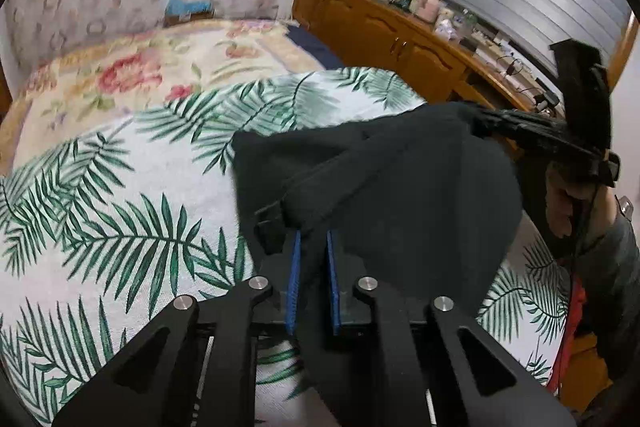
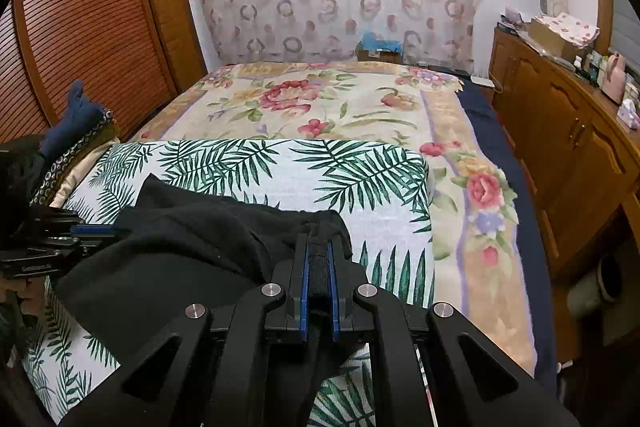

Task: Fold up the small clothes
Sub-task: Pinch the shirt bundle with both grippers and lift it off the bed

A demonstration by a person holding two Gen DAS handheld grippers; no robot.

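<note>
A small black garment (image 1: 400, 195) hangs stretched between my two grippers above a white cloth with green palm leaves (image 1: 120, 195). My left gripper (image 1: 314, 239) is shut on one edge of the garment. My right gripper (image 2: 319, 247) is shut on a banded edge of the same garment (image 2: 192, 247). In the left wrist view the right gripper (image 1: 484, 125) shows at the right, clamped on the garment's far corner. In the right wrist view the left gripper (image 2: 100, 229) shows at the left edge, gripping the garment. The palm-leaf cloth (image 2: 320, 179) lies flat on the bed.
A floral bedspread (image 2: 320, 99) covers the bed beyond the palm cloth. A wooden cabinet (image 2: 560, 147) with clutter on top stands along the right. A pile of clothes (image 2: 76, 123) sits at the left by a slatted wooden door (image 2: 80, 27).
</note>
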